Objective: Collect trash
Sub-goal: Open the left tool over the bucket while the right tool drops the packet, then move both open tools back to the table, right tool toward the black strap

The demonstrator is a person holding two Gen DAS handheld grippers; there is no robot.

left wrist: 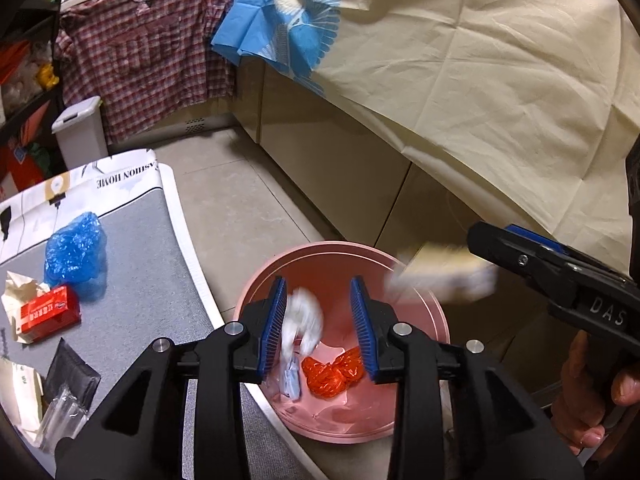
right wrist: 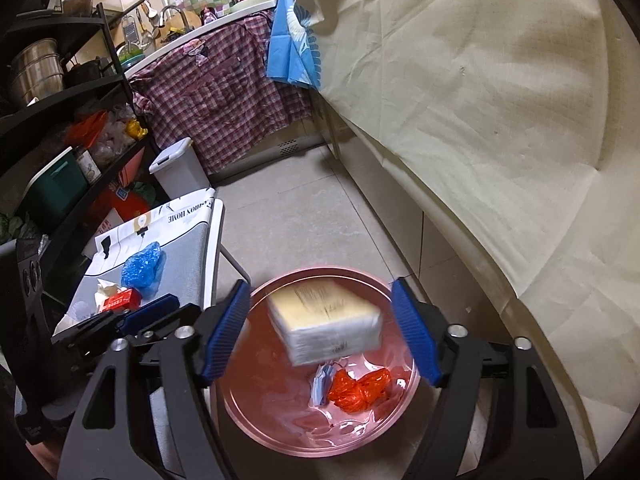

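My left gripper (left wrist: 319,284) hangs open over a pink bin (left wrist: 320,245) on the floor. Between its blue pads a white crumpled wad (left wrist: 301,314) is blurred and loose. On the bin's bottom lie an orange plastic bag (left wrist: 332,372) and a small blue-and-white piece (left wrist: 290,384). My right gripper (right wrist: 321,285) is open above the same bin (right wrist: 256,400). A yellow-and-white tissue pack (right wrist: 324,320) is blurred in mid-air between its pads, touching neither. The orange bag (right wrist: 360,390) lies below it. The right gripper (left wrist: 492,236) shows at the right of the left wrist view, held by a hand.
A grey-topped table (left wrist: 152,280) stands left of the bin. It carries a blue plastic bag (left wrist: 74,250), a red box (left wrist: 50,316), a black wallet (left wrist: 72,376) and a clear wrapper (left wrist: 60,416). A white lidded bin (left wrist: 80,128) stands beyond. Cream cloth (left wrist: 500,80) drapes the counter at right.
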